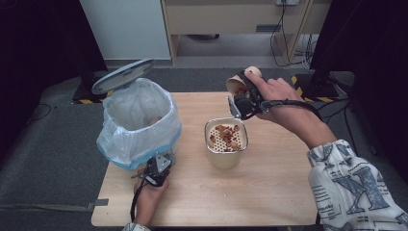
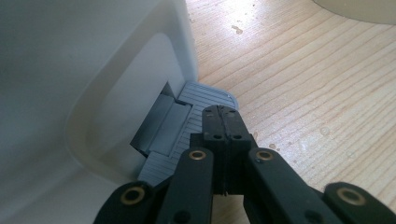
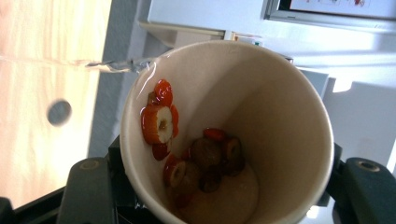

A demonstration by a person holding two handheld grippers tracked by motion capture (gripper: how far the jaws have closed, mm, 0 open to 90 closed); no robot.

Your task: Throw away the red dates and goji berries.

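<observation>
A paper cup [image 1: 237, 84] is gripped by the right claw [image 1: 239, 102] and is held tipped on its side above the far rim of a metal strainer container [image 1: 225, 143] that stands near the middle of the wooden desk [image 1: 269, 192]. In the right gripper view, red fruit slices [image 3: 160, 122] and darker pieces [image 3: 212, 156] are seen clinging to the inner wall of the cup, and a thin stream of liquid [image 3: 116, 66] is seen leaving its rim. More fruit pieces [image 1: 226, 135] are seen lying on the perforated insert of the container. The left claw [image 1: 161, 166] is closed with nothing between its jaws, and its tips are set on the ridged grey foot pedal [image 2: 187, 135] at the base of a white pedal bin [image 1: 137, 122], which stands on the left part of the desk. The bin is lined with a clear bag, and its grey lid [image 1: 122, 75] is raised. Small drops are scattered on the wood near the pedal
</observation>
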